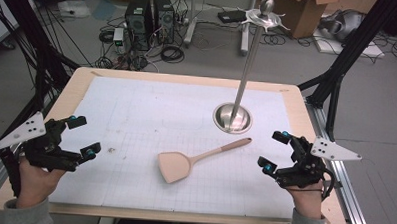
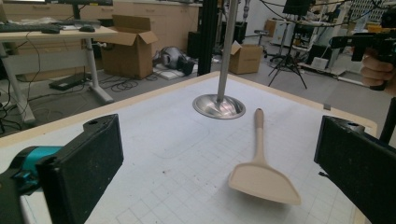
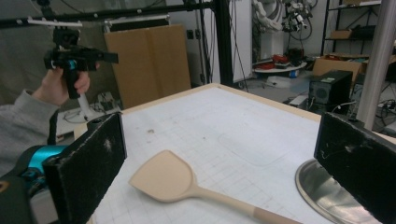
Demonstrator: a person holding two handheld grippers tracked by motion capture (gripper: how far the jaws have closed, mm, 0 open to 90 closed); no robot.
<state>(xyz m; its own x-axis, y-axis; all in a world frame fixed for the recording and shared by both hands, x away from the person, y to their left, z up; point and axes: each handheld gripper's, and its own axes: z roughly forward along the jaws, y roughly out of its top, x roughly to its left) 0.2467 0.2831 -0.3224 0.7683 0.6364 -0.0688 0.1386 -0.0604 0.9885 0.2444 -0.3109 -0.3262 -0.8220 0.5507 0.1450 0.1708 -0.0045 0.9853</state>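
Observation:
A beige spatula (image 1: 185, 161) lies flat on the white gridded mat, blade toward me and handle pointing to the far right. Just beyond its handle stands a metal stand (image 1: 232, 117) with a round base and a tall pole topped by hooks. My left gripper (image 1: 84, 136) hovers at the table's left edge, open and empty, well left of the spatula (image 2: 264, 179). At the right edge my right gripper (image 1: 273, 151) is open too, with nothing between its pads. In the right gripper view the spatula (image 3: 163, 179) lies ahead, between the wide jaws but far from them.
The wooden table (image 1: 297, 103) carries a white grid mat (image 1: 136, 115). Black frame struts (image 1: 348, 52) rise at the right and left. Computers, cables and cardboard boxes sit on the floor beyond the far edge.

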